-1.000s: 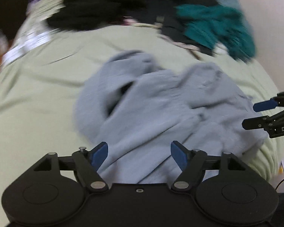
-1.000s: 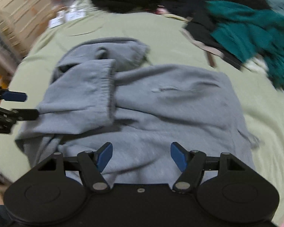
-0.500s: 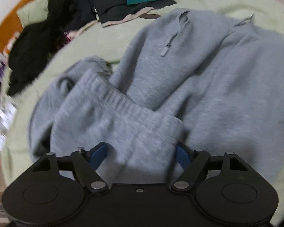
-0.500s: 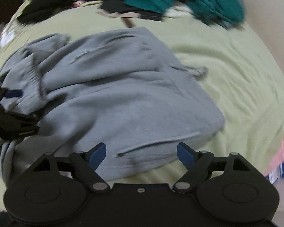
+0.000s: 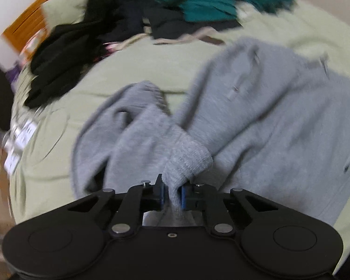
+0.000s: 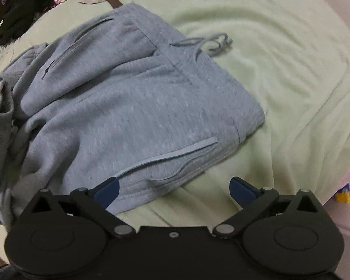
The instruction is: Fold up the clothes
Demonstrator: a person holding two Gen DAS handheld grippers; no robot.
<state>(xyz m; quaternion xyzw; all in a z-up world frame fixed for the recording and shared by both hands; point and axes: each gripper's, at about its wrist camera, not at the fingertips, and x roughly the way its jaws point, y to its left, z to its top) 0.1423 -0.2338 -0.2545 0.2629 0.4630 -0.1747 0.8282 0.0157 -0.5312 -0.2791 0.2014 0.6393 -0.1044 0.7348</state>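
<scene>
grey sweatpants (image 6: pixel 133 98): on bed (image 6: pixel 280 53), soft, thick, floppy; best taken by cuff or waistband. left hand-held gripper (image 5: pixel 172 194) pinching ribbed cuff (image 5: pixel 189 158); right hand-held gripper (image 6: pixel 173 187) spread, empty.

Bare green bedsheet (image 6: pixel 280 74) lies open to the right of the grey sweatpants (image 6: pixel 133 98), free for passing. At the far edge, a heap of black and teal clothes (image 5: pixel 151 14) blocks the way.

black left gripper (image 5: pixel 172 194), blue pads (image 5: pixel 161 193). right gripper (image 6: pixel 173 189) the same, silver pivot screws (image 6: pixel 222 229).
</scene>
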